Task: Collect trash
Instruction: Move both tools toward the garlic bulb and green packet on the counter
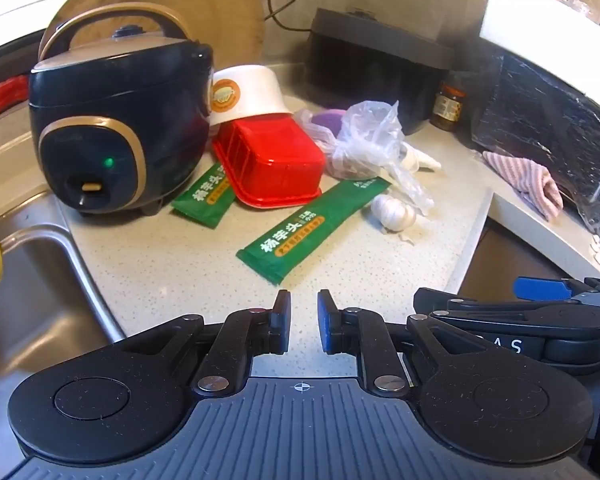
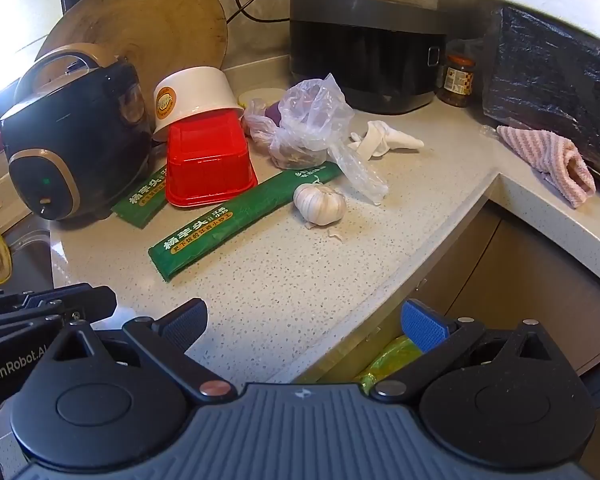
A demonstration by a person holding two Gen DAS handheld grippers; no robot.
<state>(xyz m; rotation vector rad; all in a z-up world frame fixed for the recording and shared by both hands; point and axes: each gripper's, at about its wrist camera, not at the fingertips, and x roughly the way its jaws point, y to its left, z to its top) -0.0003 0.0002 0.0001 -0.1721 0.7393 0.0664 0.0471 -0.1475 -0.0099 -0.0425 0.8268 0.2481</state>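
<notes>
Left gripper (image 1: 304,322) hovers over the near edge of the speckled desk (image 1: 172,256), jaws nearly closed with a narrow gap, nothing between them; right gripper (image 2: 304,326) sits beside it over the desk's front corner, jaws spread wide, nothing held.

Trash lies mid-desk, ahead of both grippers; long green wrapper (image 2: 240,220) flat, running diagonally, its near end closest to the left gripper; second green wrapper (image 2: 144,202) partly tucked under the red plastic tray (image 2: 208,164), which is upside down; white paper bowl (image 2: 196,96) tipped on its side, leaning on the tray's far edge; crumpled clear plastic bag (image 2: 312,120) just right of the tray, something dark inside, contents not identifiable; crumpled white tissue (image 2: 380,140) right of the bag.

Garlic bulb (image 2: 320,202) touching or just beside the long wrapper's far end, loose skin flakes next to it.

Dark rice cooker (image 2: 72,140) at left, green lamp lit, round wooden board (image 2: 152,28) leaning on the wall behind it; steel sink (image 1: 40,280) left of the desk; black appliance (image 2: 368,52) and sauce jar (image 2: 458,78) at the back; striped pink cloth (image 2: 548,160) on the right wing of the desk; yellow-green bag (image 2: 392,356) visible below the desk edge, between the right jaws.
</notes>
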